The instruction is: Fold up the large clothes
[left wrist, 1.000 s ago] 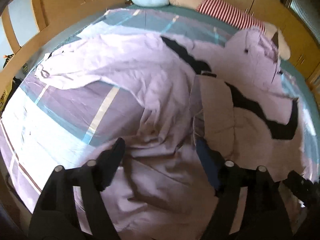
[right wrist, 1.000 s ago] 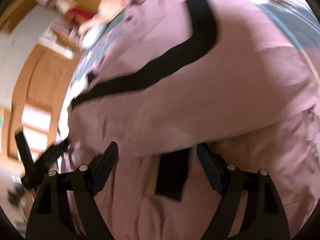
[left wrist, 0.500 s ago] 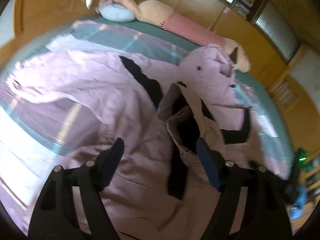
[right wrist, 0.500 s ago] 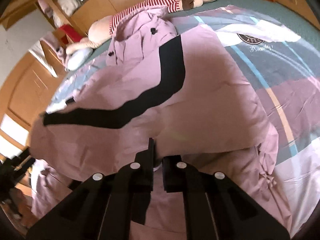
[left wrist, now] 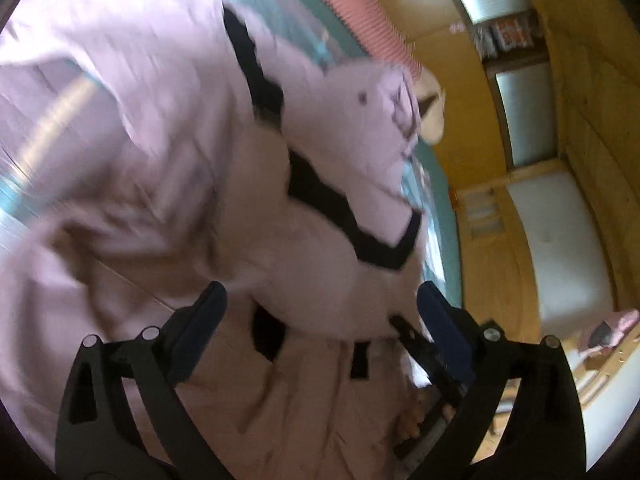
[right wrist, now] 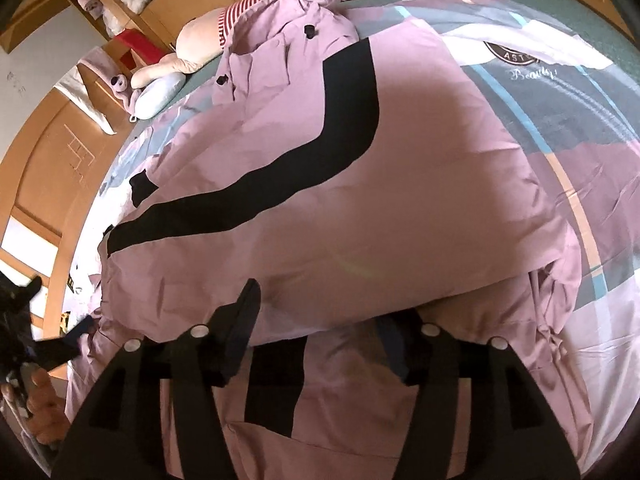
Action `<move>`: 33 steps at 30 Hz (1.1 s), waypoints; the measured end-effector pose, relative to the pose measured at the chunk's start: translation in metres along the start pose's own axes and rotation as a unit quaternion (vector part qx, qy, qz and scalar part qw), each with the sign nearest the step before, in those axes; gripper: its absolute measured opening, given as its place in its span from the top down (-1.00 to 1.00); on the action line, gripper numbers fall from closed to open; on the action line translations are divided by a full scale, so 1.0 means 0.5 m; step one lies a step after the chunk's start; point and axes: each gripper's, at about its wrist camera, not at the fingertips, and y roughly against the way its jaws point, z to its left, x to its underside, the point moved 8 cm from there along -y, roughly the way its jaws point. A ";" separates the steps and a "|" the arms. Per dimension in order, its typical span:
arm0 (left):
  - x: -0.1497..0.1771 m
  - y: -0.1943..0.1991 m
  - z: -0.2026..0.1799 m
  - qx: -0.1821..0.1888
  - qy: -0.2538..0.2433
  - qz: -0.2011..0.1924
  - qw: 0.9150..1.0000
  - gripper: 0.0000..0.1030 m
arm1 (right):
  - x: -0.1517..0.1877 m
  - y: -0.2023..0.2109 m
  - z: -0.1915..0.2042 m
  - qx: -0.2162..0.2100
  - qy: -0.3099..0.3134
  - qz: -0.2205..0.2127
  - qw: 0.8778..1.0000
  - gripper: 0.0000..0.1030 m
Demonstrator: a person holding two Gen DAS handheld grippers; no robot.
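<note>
At the far left of the right wrist view we saw the left tool (right wrist: 86,326) as a dark shape at the garment's left edge, with the person's hand (right wrist: 42,404) below it. In its own blurred view the left tool (left wrist: 320,312) had its two fingers spread wide over the pink garment (left wrist: 168,152), with nothing between them. The pink garment (right wrist: 360,216), crossed by a curving black stripe (right wrist: 312,152), lay spread across the bed (right wrist: 560,92), one large panel folded over onto the rest, its collar end toward the far side. A striped plush toy (right wrist: 288,4) lay along the far edge of the bed, just beyond the collar, with a pale blue pillow (right wrist: 158,94) near its left end. The right tool (right wrist: 320,320) hovered at the near edge of the folded panel, its fingers spread apart and gripping nothing. To the right, the patterned bed cover lay bare beside the garment.
</note>
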 end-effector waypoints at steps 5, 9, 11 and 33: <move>0.031 -0.105 0.003 -0.048 -0.025 0.056 0.997 -0.83 | 0.007 -0.012 -0.006 0.006 -0.004 0.007 1.000 -0.12; 0.012 -0.121 0.032 -0.162 -0.070 0.014 0.984 0.30 | 0.002 -0.006 -0.001 0.014 0.010 -0.012 1.000 -0.10; 0.004 -0.117 0.029 -0.166 -0.085 0.010 0.982 0.54 | -0.003 0.001 0.005 0.013 0.021 -0.026 0.999 0.22; 0.004 -0.108 0.027 -0.277 -0.180 -0.033 0.943 0.48 | 0.043 -0.027 0.044 0.069 0.113 0.030 0.991 -0.37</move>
